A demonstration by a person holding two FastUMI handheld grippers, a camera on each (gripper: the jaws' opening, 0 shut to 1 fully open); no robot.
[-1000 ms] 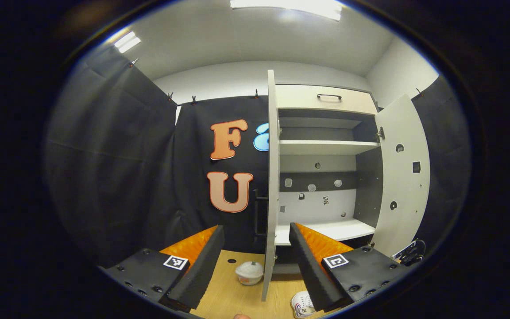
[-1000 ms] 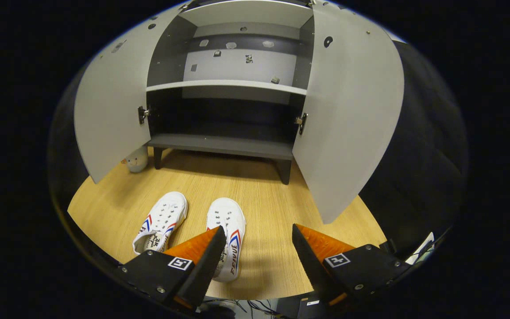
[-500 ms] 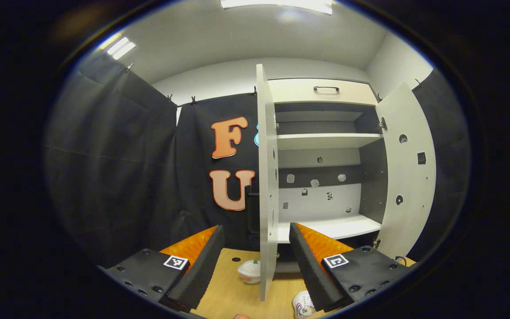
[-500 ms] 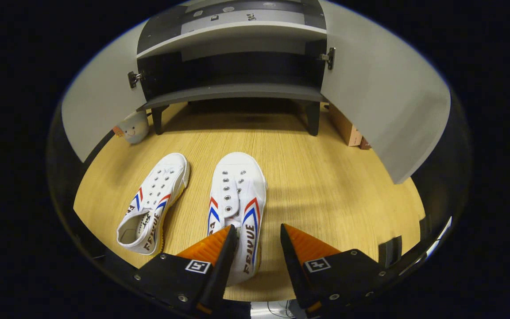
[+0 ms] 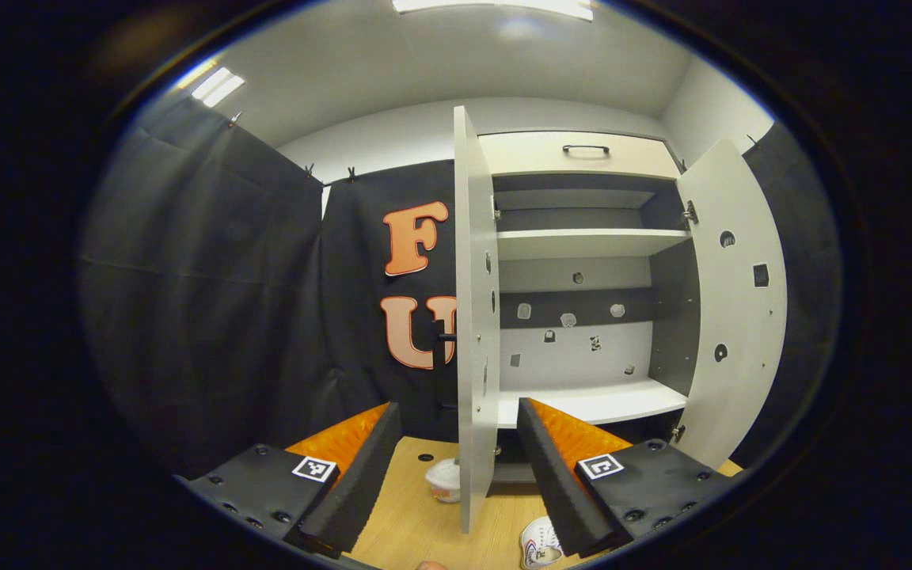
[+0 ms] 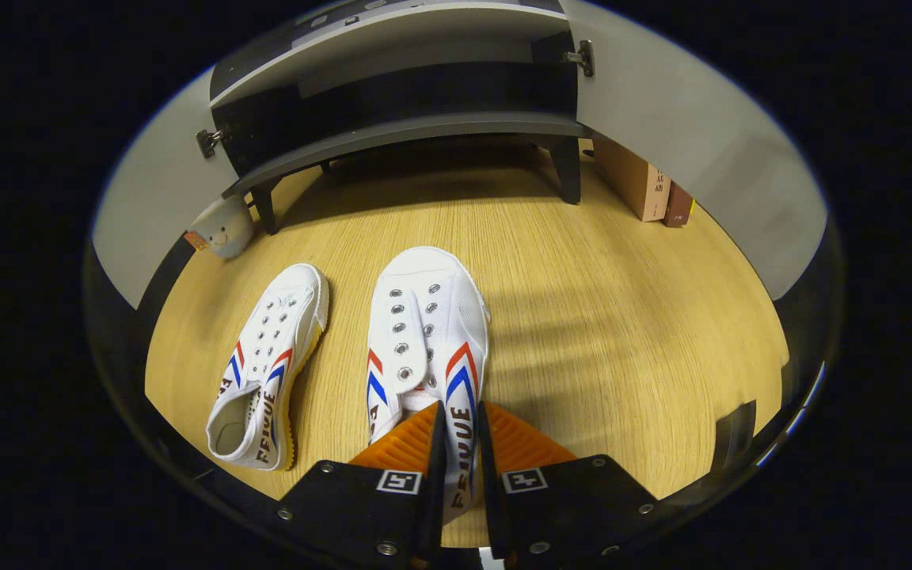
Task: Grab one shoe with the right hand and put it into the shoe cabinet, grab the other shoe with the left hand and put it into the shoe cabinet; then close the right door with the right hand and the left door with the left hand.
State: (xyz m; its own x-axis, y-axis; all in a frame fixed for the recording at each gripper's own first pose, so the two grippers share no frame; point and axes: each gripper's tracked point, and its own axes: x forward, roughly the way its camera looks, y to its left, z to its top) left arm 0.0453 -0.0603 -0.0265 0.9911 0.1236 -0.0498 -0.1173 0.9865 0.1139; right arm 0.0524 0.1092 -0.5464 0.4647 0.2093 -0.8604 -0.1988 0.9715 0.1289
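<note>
The right gripper is low over the wooden floor, its two fingers drawn in tight on the side wall of the right shoe, pinching the canvas near the heel opening. That shoe points toward twelve o'clock, toe aimed at the shoe cabinet. The left shoe lies just beside it at about nine o'clock, apart from it and angled slightly. Beyond it, at ten o'clock, a small white plush toy sits by a cabinet leg. At one o'clock a brown box stands near the open right door.

The left gripper is held higher with its fingers spread wide, holding nothing. Straight ahead at twelve o'clock is the edge of the open left door; the cabinet's pale shelves show at one o'clock. A bit of one shoe peeks out at five o'clock.
</note>
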